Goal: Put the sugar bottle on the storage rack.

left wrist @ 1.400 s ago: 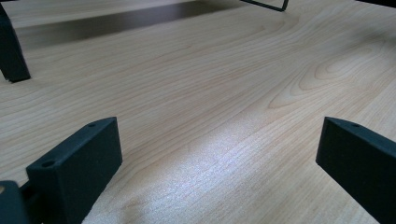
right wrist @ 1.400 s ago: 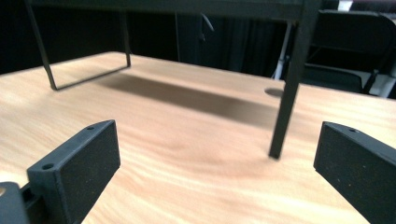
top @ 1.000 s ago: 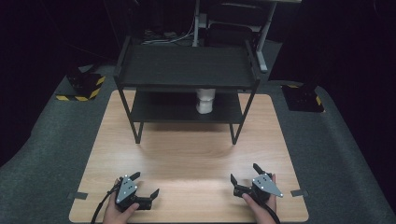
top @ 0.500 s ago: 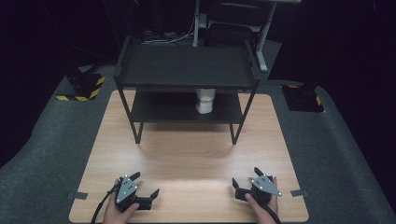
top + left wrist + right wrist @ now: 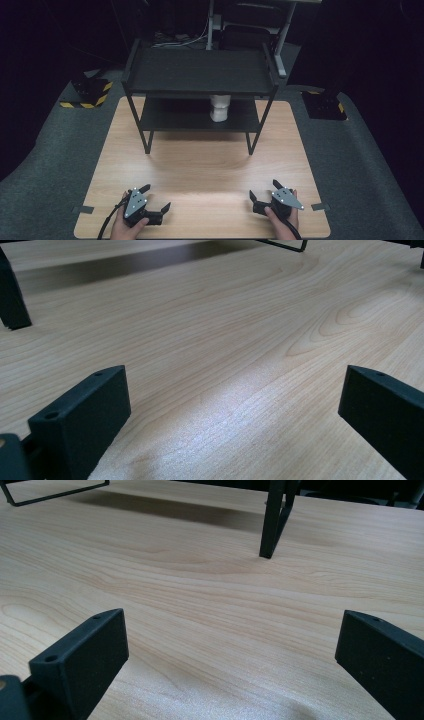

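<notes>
While on rack (image 5: 150, 120), white cup (image 5: 220, 107) upright

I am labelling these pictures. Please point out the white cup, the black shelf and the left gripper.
white cup (image 5: 220, 107): high view, its side.
black shelf (image 5: 200, 70): high view, top board.
left gripper (image 5: 153, 198): high view, between its open jaws.

Overhead light falls brightly on the wooden table (image 5: 200, 165) — dark surroundings. The rack (image 5: 200, 75) casts soft shadow; nearby black jaws look slightly blurred.
</notes>
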Demonstrator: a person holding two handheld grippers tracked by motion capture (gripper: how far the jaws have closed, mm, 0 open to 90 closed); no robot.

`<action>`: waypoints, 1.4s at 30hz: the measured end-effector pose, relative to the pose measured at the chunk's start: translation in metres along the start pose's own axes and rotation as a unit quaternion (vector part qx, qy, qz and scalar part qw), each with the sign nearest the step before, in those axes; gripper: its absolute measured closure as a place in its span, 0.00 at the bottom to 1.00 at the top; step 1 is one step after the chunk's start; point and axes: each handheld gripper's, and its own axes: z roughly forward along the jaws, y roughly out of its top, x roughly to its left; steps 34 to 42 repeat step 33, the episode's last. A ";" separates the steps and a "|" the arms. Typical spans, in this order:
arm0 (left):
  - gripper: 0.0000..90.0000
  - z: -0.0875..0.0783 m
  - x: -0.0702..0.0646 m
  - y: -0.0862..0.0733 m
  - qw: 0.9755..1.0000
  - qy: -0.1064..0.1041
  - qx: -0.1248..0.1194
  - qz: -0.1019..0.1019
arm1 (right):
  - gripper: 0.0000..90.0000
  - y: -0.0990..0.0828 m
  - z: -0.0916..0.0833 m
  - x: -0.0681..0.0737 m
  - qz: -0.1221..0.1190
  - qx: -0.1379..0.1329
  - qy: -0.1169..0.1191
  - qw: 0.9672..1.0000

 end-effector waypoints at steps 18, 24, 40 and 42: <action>0.01 0.000 0.002 -0.001 1.000 -0.008 -0.001 0.000 | 0.00 0.001 0.001 0.002 0.001 0.002 -0.006 1.000; 0.01 0.001 0.004 0.002 1.000 -0.012 0.006 -0.002 | 0.00 0.000 0.000 0.002 0.002 0.000 -0.005 1.000; 0.01 0.002 0.005 0.005 1.000 -0.015 0.013 -0.001 | 0.00 -0.002 0.000 0.003 0.000 -0.003 -0.005 1.000; 0.01 0.002 0.005 0.005 1.000 -0.015 0.013 -0.001 | 0.00 -0.002 0.000 0.003 0.000 -0.003 -0.005 1.000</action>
